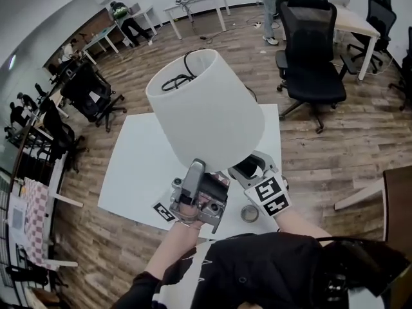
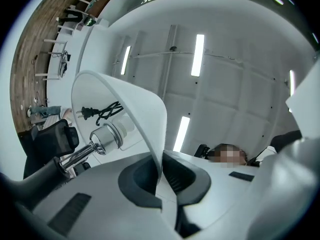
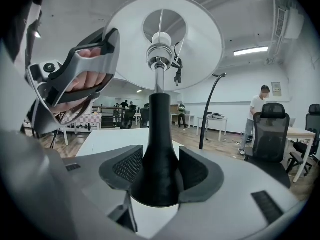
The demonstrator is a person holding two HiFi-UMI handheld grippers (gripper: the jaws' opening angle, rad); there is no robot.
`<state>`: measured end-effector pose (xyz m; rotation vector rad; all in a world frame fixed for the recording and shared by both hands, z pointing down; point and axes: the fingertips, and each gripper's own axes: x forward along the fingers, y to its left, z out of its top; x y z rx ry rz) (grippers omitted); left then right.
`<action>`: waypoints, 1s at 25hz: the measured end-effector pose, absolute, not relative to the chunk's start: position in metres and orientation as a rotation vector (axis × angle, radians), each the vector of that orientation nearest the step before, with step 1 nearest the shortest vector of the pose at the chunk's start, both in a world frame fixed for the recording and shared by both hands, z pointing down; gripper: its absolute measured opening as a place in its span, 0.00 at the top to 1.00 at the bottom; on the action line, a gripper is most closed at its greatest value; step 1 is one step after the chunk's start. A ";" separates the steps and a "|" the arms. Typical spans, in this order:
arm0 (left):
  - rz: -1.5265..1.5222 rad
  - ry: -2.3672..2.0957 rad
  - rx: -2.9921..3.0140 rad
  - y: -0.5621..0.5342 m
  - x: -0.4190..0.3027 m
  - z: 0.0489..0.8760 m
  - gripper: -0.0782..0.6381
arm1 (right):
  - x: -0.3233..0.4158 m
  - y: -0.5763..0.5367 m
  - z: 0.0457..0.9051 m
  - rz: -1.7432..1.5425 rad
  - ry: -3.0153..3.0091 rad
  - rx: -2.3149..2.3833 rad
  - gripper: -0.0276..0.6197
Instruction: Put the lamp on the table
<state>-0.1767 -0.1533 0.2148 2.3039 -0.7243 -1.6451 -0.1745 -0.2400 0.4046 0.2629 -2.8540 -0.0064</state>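
**Inspector:** Status?

**Assessor:** The lamp (image 1: 206, 108) is held tilted in the air over the white tabletop (image 1: 138, 166). The left hand-held gripper (image 2: 161, 174) is closed on the shade rim (image 2: 150, 129); the right hand-held gripper (image 3: 159, 176) clamps the black stem (image 3: 159, 129).

**Inspector:** Recommendation?

**Assessor:** Bring it upright and carry the weight at the stem — the shade looks flimsy. Set it down centrally, clear of the near edge and the tape roll (image 1: 249, 213). The far side offers room.

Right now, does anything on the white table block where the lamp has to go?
Nothing visible does. The left gripper and the right gripper hold the lamp over the table; its visible top is bare except a small tape roll at the near edge. The part under the shade is hidden.
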 end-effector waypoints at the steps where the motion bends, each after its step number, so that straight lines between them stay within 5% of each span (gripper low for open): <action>1: -1.640 -0.740 2.303 -0.157 -0.175 0.218 0.87 | -0.174 -0.243 0.408 -0.008 -2.860 0.247 0.59; 25: -1.514 -0.822 2.229 -0.210 -0.165 0.268 0.87 | -0.167 -0.278 0.465 0.105 -2.856 0.205 0.59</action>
